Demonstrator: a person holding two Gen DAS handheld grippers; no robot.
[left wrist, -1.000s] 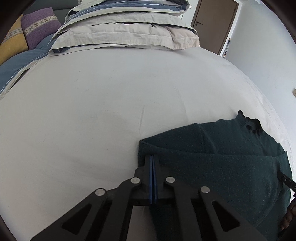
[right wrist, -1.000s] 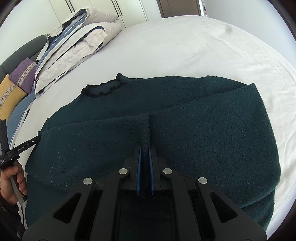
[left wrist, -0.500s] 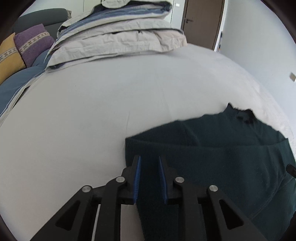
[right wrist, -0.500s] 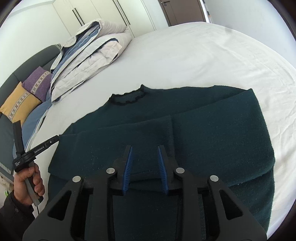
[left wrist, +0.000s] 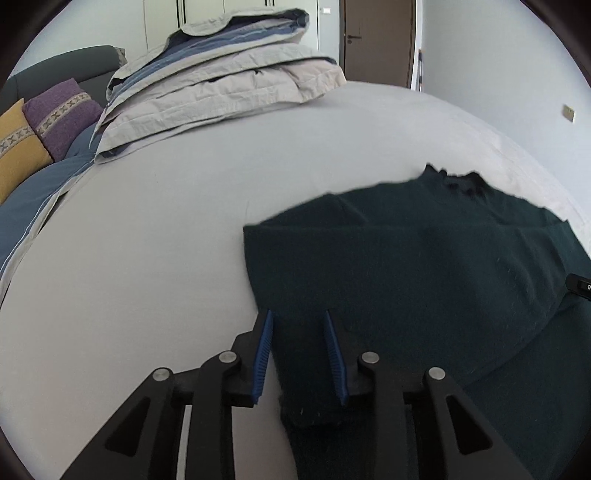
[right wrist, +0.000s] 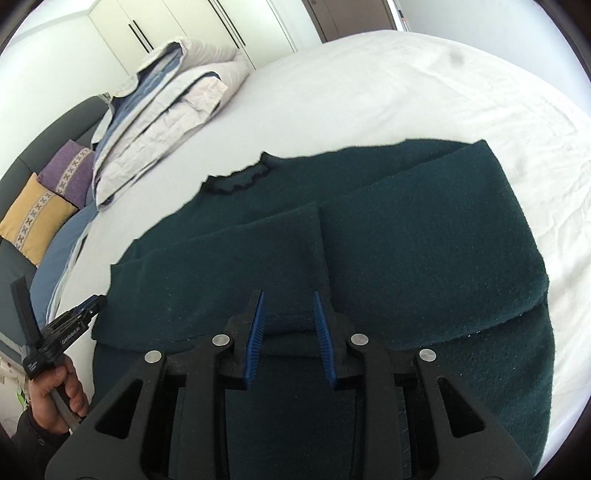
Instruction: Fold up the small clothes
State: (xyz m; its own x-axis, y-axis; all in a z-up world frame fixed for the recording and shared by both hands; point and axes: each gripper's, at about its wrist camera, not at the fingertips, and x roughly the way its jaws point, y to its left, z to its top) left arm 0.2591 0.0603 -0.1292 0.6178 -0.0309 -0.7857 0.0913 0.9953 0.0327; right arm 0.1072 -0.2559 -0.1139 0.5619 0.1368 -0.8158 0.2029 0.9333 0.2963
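A dark green sweater (left wrist: 424,266) lies flat on the white bed sheet (left wrist: 147,240), both sleeves folded across its body. Its black scalloped collar (right wrist: 236,182) points to the far side. My left gripper (left wrist: 298,317) hovers over the sweater's left folded edge. Its jaws are opening, and the blue pads stand clear of the cloth below. My right gripper (right wrist: 288,295) is open above the sleeve ends near the middle of the sweater (right wrist: 406,258), gripping nothing. A hand (right wrist: 55,387) at the lower left of the right wrist view holds the left gripper.
A stack of folded beige and blue bedding (left wrist: 221,85) lies at the far end of the bed. Purple (left wrist: 59,110) and yellow (left wrist: 14,155) cushions rest at the far left. A brown door (left wrist: 376,40) and white wardrobes (right wrist: 147,33) stand beyond.
Both grippers were shut on the sweater's folded cloth a second ago. They have since opened, let go and drawn back slightly, and the cloth now lies flat.
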